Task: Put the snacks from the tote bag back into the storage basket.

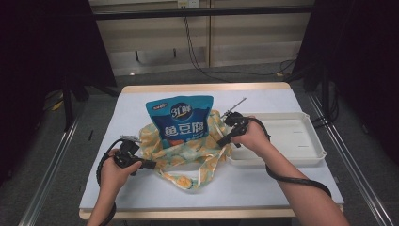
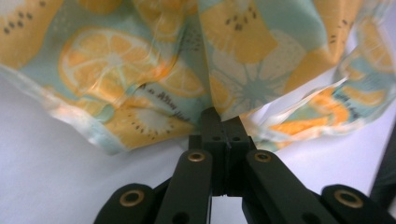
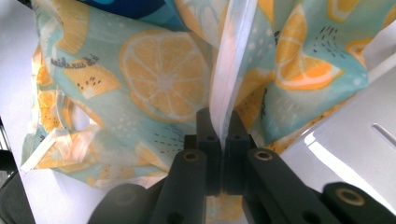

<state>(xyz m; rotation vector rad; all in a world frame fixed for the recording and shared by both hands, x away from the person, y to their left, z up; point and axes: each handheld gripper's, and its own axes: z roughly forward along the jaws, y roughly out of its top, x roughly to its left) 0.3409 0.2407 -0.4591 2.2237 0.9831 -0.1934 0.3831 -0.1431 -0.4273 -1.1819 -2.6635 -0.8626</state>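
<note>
Fabric bag (image 1: 188, 153), orange-slice print w/ blue snack pouch (image 1: 181, 120) inside, both grippers' jaws pinching its edges.

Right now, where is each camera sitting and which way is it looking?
High view: above the person's side, looking forward and down on the table; both forearms show, left gripper and right gripper.
Left gripper view: rides that gripper, looking along its shut fingers at the fruit-print bag.
Right gripper view: looks along its fingers pinching the bag's edge, beside the white tray.
All share the bag.
</note>
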